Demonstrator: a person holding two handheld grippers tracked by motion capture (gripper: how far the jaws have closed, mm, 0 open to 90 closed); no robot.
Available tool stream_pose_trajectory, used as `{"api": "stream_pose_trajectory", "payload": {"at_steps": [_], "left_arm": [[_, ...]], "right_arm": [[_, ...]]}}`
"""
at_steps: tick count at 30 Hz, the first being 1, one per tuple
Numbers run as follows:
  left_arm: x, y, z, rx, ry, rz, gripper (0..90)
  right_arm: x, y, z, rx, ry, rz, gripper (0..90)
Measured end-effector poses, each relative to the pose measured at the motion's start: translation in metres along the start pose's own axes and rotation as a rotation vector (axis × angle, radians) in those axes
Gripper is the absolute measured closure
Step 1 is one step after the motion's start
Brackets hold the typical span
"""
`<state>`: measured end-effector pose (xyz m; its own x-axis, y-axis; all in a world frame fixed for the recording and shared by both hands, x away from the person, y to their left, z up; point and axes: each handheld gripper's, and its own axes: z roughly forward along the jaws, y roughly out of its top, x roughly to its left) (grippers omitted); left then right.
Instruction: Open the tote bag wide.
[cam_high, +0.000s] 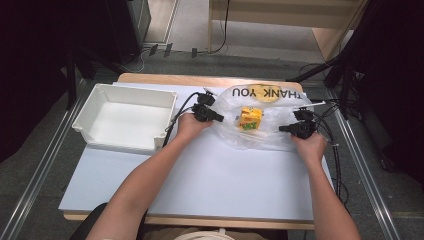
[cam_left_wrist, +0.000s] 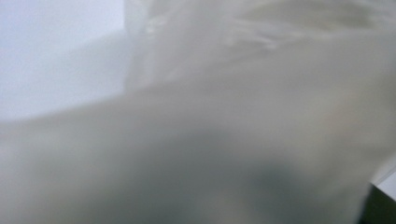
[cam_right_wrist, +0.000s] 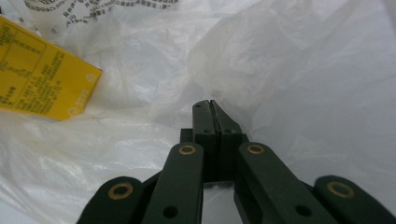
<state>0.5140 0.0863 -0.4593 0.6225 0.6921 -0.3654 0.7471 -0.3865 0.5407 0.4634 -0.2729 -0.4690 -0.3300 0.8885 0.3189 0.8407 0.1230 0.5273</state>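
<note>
A clear plastic bag (cam_high: 260, 137) printed "THANK YOU" lies on the white sheet, with a yellow box (cam_high: 250, 119) inside it. My left gripper (cam_high: 220, 118) sits at the bag's left edge. In the left gripper view blurred bag film (cam_left_wrist: 233, 116) lies right over the lens and hides the jaws, so I cannot tell whether film is pinched. My right gripper (cam_high: 281, 129) is at the bag's right edge. In the right gripper view its jaws (cam_right_wrist: 211, 106) stand together, pinching a fold of the bag (cam_right_wrist: 303, 70). The yellow box (cam_right_wrist: 42, 84) lies to the upper left.
A deep white bin (cam_high: 120, 142) stands at the left of the table, close to my left forearm. The white sheet (cam_high: 210, 180) stretches bare toward the near edge. Cables trail from both grippers, and the floor beyond the table has more cables and furniture legs.
</note>
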Motion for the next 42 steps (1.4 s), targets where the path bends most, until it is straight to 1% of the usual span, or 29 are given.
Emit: {"api": "stream_pose_trajectory", "payload": {"at_steps": [1,2,3,6,7,9,10,12,13,14,15,16,18,19,21,22,23,25,27,29,30,31,32,33,34,36,39,40,42], "left_arm": [[0.001,-0.001,0.000,0.003,0.003,0.003,90.0],[0.000,-0.002,0.001,-0.003,0.004,-0.003,90.0],[0.000,-0.002,0.001,-0.003,0.007,-0.004,90.0],[0.001,-0.003,0.002,-0.005,0.019,-0.012,90.0],[0.002,-0.003,0.002,-0.004,0.023,-0.012,90.0],[0.002,-0.003,0.002,-0.004,0.022,-0.023,90.0],[0.002,-0.003,0.002,-0.002,0.024,-0.018,90.0],[0.002,-0.003,0.002,-0.002,0.026,-0.024,90.0],[0.002,-0.003,0.001,-0.003,0.033,-0.028,90.0],[0.003,-0.003,0.000,-0.002,0.041,-0.029,90.0],[0.004,-0.004,-0.001,-0.005,0.038,-0.044,90.0],[0.005,-0.004,-0.001,-0.003,0.036,-0.042,90.0],[0.006,-0.004,-0.001,-0.004,0.038,-0.041,90.0],[0.006,-0.004,-0.001,-0.006,0.039,-0.051,90.0],[0.007,-0.004,-0.002,-0.008,0.046,-0.053,90.0],[0.007,-0.004,-0.002,-0.013,0.046,-0.056,90.0],[0.007,-0.004,-0.002,-0.016,0.055,-0.057,90.0],[0.009,-0.005,-0.003,-0.018,0.055,-0.057,90.0],[0.010,-0.006,-0.004,-0.022,0.056,-0.067,90.0],[0.010,-0.006,-0.005,-0.020,0.060,-0.064,90.0],[0.010,-0.006,-0.005,-0.027,0.060,-0.074,90.0],[0.011,-0.006,-0.005,-0.028,0.064,-0.077,90.0],[0.011,-0.007,-0.006,-0.028,0.068,-0.080,90.0],[0.011,-0.007,-0.007,-0.027,0.081,-0.081,90.0],[0.011,-0.008,-0.007,-0.035,0.080,-0.089,90.0],[0.011,-0.009,-0.007,-0.036,0.088,-0.086,90.0],[0.010,-0.009,-0.008,-0.036,0.094,-0.095,90.0],[0.009,-0.008,-0.008,-0.027,0.095,-0.097,90.0],[0.005,-0.007,-0.009,-0.028,0.074,-0.082,90.0]], "right_arm": [[-0.001,-0.002,-0.001,0.006,-0.002,0.011,90.0],[-0.004,-0.003,-0.001,-0.015,0.000,-0.012,90.0],[-0.003,-0.006,-0.003,0.001,-0.003,0.015,90.0],[-0.008,-0.011,-0.007,-0.019,-0.001,0.000,90.0],[-0.009,-0.013,-0.009,-0.008,-0.001,0.013,90.0],[-0.011,-0.016,-0.011,-0.022,0.000,-0.016,90.0],[-0.013,-0.018,-0.012,-0.027,-0.002,-0.025,90.0],[-0.013,-0.021,-0.017,-0.016,-0.004,0.025,90.0],[-0.015,-0.023,-0.019,-0.019,0.001,0.034,90.0],[-0.018,-0.024,-0.020,-0.023,-0.020,0.033,90.0],[-0.021,-0.026,-0.021,-0.034,-0.006,0.041,90.0],[-0.023,-0.028,-0.023,-0.037,0.003,0.049,90.0],[-0.026,-0.031,-0.024,-0.040,-0.006,0.050,90.0],[-0.028,-0.032,-0.025,-0.045,-0.007,0.056,90.0],[-0.034,-0.033,-0.027,-0.053,-0.002,0.089,90.0],[-0.036,-0.034,-0.029,-0.056,-0.010,0.095,90.0],[-0.038,-0.035,-0.030,-0.057,-0.014,0.092,90.0],[-0.040,-0.036,-0.033,-0.056,-0.030,0.088,90.0],[-0.044,-0.039,-0.035,-0.061,-0.031,0.104,90.0],[-0.049,-0.042,-0.038,-0.070,-0.036,0.112,90.0],[-0.050,-0.042,-0.040,-0.069,-0.040,0.115,90.0],[-0.052,-0.044,-0.043,-0.071,-0.060,0.121,90.0],[-0.055,-0.046,-0.045,-0.070,-0.068,0.120,90.0],[-0.058,-0.048,-0.046,-0.074,-0.069,0.126,90.0],[-0.060,-0.051,-0.049,-0.081,-0.067,0.124,90.0],[-0.064,-0.055,-0.050,-0.094,-0.049,0.132,90.0],[-0.064,-0.056,-0.053,-0.093,-0.070,0.133,90.0],[-0.062,-0.055,-0.053,-0.089,-0.076,0.134,90.0],[-0.056,-0.053,-0.052,-0.083,-0.068,0.101,90.0]]}}
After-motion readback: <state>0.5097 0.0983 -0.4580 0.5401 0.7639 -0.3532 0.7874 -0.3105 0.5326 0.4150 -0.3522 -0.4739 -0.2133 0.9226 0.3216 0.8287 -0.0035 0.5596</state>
